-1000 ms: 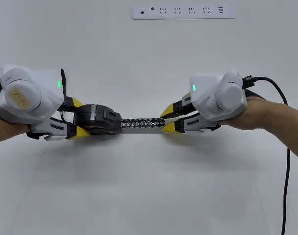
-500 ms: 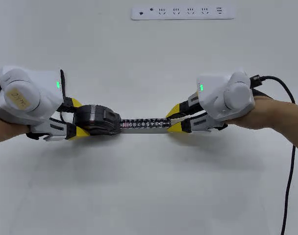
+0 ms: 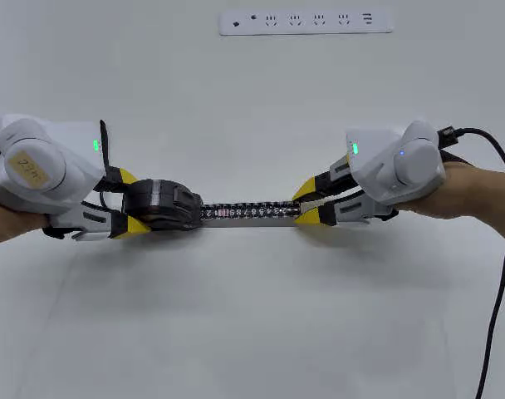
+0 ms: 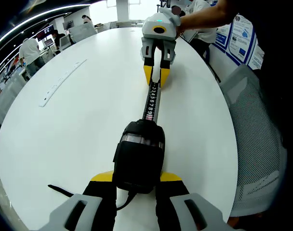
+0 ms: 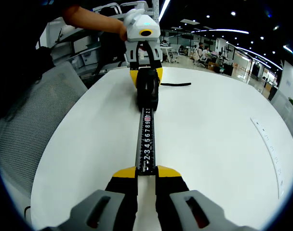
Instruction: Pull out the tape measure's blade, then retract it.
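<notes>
While the left gripper [image 3: 134,199] is clamped on the case [image 3: 163,204], one jaw on each flank, the right gripper [image 3: 305,205] is pinched on the free end of the blade [image 3: 248,211]. A short, numbered stretch of blade runs straight between them. Case and blade sit low over the white counter [image 3: 252,324], near its middle; I cannot tell whether the blade rests on it. A power strip [image 3: 306,21] lies well apart at the far edge, and a cable [image 3: 495,274] trails from the right gripper down the right side.

The step in hand looks like the draw, with only a little length out, so most of the pull and all of the retraction remain.

To do it well, the left gripper should act as a fixed anchor, neither yielding nor rolling, with the case mouth aimed squarely at the right gripper. The right gripper should travel along the blade's own line, level with the mouth. Any sideways drift or twist would likely kink the blade or drag it against the slot. The pinch needs to be firm, since the spring will probably pull harder as more comes out and the end is thin and slick.

On the return, walking the end back under tension is safer than letting go, which could make the blade whip and jolt the case loose.
</notes>
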Action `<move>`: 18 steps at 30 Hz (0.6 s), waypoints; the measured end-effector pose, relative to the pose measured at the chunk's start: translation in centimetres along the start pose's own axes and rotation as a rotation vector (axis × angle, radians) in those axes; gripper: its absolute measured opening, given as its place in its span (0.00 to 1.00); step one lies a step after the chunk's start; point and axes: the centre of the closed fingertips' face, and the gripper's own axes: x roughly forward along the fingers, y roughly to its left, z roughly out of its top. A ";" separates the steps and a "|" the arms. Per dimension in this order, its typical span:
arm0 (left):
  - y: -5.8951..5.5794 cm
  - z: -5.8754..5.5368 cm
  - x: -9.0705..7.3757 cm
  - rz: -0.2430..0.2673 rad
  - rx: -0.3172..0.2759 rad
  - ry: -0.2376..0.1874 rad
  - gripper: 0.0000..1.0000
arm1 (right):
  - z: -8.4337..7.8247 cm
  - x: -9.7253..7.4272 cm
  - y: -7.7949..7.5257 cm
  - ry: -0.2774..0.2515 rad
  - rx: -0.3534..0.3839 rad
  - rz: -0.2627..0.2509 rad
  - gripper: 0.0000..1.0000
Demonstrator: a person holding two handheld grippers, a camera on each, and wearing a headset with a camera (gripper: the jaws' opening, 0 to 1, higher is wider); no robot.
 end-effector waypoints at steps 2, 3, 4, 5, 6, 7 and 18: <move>0.0 0.0 0.0 0.000 0.000 0.000 0.28 | -0.5 -0.5 0.1 0.005 0.000 -0.001 0.11; 0.0 0.0 0.0 0.000 0.000 0.000 0.28 | -0.6 -0.6 0.1 0.005 0.003 0.000 0.11; 0.0 0.0 0.0 0.000 0.000 -0.001 0.28 | -0.7 -0.7 0.0 0.006 0.003 -0.001 0.11; 0.0 0.0 0.0 -0.001 0.000 -0.001 0.28 | -0.8 -0.8 0.1 0.008 0.003 0.000 0.11; 0.0 0.0 0.1 -0.001 0.000 -0.001 0.28 | -0.9 -0.9 0.1 0.009 0.003 -0.001 0.11; 0.0 0.0 0.1 -0.001 0.000 -0.001 0.28 | -1.0 -1.0 0.1 0.011 0.004 -0.001 0.11; 0.0 0.1 0.0 -0.004 0.002 -0.001 0.28 | -2.5 -2.2 0.1 0.028 0.016 -0.006 0.11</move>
